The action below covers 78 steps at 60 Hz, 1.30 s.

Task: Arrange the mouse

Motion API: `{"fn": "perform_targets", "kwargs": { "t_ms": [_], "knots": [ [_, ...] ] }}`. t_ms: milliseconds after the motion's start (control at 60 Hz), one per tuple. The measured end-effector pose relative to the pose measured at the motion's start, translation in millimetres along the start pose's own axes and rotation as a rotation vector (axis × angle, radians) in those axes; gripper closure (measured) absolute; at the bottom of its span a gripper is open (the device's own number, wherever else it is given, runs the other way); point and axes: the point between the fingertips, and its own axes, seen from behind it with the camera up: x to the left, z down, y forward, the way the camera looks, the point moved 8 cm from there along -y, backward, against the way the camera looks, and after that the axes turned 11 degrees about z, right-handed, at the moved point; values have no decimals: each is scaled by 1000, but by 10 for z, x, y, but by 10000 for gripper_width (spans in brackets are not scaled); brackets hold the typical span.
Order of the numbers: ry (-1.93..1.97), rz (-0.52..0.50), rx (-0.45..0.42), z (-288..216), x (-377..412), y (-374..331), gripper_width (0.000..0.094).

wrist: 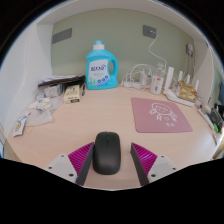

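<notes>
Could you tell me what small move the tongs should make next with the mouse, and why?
Probably close the tongs on the mouse. It lies on the desk between the open fingers, with a gap showing at each side, so it isn't gripped yet. The pink mouse pad, ahead and to the right, looks like the likely destination.

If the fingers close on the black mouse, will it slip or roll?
The mouse looks rigid and probably light. Its smooth rounded sides may slip slightly between the fingers of the open hand-held gripper. Its base seems flat on the table, so rolling seems unlikely.
</notes>
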Motion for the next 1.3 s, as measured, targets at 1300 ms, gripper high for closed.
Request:
{"fn": "perform_targets", "kwargs": {
  "t_ms": [1300],
  "knots": [
    [37,0,97,-974,-1890,1678,473]
  ]
}}
